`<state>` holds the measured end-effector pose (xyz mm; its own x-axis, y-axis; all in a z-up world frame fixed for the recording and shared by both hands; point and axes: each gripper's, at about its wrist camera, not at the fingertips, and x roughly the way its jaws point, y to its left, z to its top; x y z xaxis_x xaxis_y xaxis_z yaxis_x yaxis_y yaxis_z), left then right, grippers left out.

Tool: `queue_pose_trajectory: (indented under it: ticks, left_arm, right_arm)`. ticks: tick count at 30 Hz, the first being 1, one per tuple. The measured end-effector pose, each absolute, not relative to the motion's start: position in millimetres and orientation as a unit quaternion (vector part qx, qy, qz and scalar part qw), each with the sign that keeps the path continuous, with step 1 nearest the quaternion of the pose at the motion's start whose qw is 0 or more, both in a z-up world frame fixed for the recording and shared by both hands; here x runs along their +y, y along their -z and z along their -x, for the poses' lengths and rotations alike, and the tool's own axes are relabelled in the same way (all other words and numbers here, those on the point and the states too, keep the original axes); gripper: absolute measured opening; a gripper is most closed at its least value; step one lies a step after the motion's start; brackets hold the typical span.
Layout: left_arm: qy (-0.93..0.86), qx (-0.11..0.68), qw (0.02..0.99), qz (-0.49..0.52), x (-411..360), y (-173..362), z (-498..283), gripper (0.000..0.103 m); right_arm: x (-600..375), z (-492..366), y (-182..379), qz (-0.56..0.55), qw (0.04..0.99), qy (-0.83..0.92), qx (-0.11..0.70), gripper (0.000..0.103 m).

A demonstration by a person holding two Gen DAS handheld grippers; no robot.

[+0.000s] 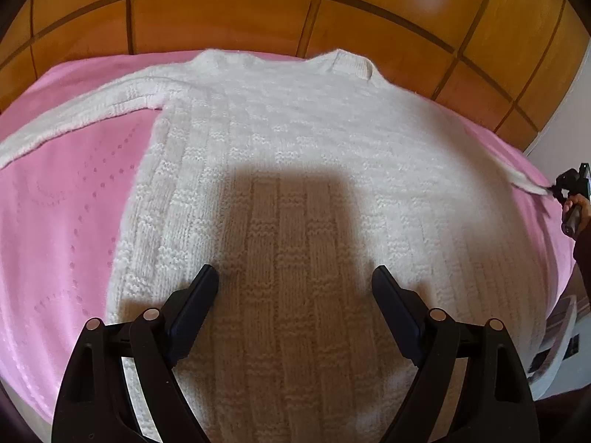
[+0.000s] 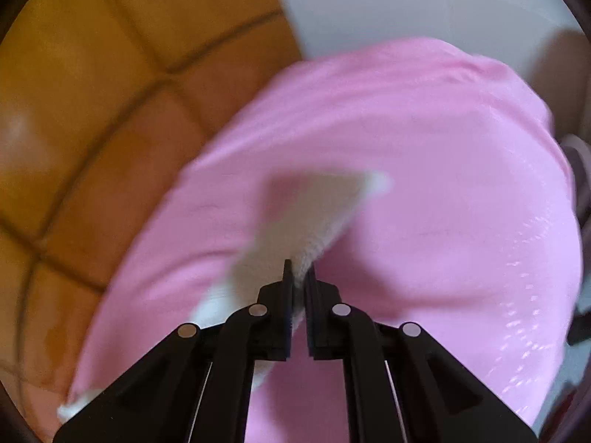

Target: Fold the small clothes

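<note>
A: Right gripper (image 2: 300, 277), lower centre of its view: black jaws closed on the cuff end of the sweater's right sleeve (image 2: 314, 217). White knit pinched between the pads, the rest trailing up and left over the pink blanket (image 2: 443, 184). View blurred.

B: Left gripper (image 1: 295, 288): jaws wide apart, nothing between them. It hovers over the lower body of the white cable-knit sweater (image 1: 295, 147), its shadow falling on the knit.

A: Sweater lies flat, neck toward the tan padded headboard (image 1: 221, 11) at the top of the frame. Other sleeve (image 1: 92, 110) stretched out to the upper left. Right gripper (image 1: 570, 184) is visible at the far right edge, sleeve tip in it.

B: Judged step: bring the right sleeve across the body.

A: To do it well, lift the cuff just clear of the blanket, carry it over in a straight line, lay it flat across the chest. The knit is stretchy; a hard pull would drag the whole sweater.

B: Left gripper could press the body down near the shoulder to stop it shifting.
</note>
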<state>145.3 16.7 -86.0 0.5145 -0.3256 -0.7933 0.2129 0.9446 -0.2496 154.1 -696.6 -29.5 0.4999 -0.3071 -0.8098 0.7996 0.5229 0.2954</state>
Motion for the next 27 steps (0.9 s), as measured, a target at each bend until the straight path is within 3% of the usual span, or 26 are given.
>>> queue_pose_trajectory:
  ticks: [7, 14, 16, 17, 18, 22, 27]
  left_arm:
    - [0.180, 0.459, 0.859, 0.138, 33, 75, -152, 0.082]
    - [0.181, 0.450, 0.852, 0.198, 55, 66, -160, 0.071]
    - [0.184, 0.450, 0.848, 0.211, 60, 65, -164, 0.070]
    - [0.185, 0.448, 0.848, 0.214, 62, 63, -165, 0.067]
    - [0.187, 0.447, 0.848, 0.216, 63, 62, -166, 0.067]
    - [0.198, 0.436, 0.845, 0.236, 69, 55, -176, 0.067]
    - [0.216, 0.440, 0.833, 0.258, 56, 54, -206, 0.060]
  right_arm:
    - [-529, -221, -22, -0.243, 0.890, 0.105, 0.370, 0.005]
    - [-339, -264, 0, -0.216, 0.877, -0.090, 0.420, 0.006]
    - [-295, -264, 9, -0.214, 0.864, -0.131, 0.437, 0.019]
    - [-281, -260, 10, -0.220, 0.861, -0.140, 0.437, 0.054]
    - [-273, -255, 11, -0.226, 0.861, -0.143, 0.432, 0.071]
    - [-272, -226, 9, -0.231, 0.864, -0.134, 0.427, 0.074]
    - [-303, -182, 12, -0.214, 0.869, -0.100, 0.435, 0.086]
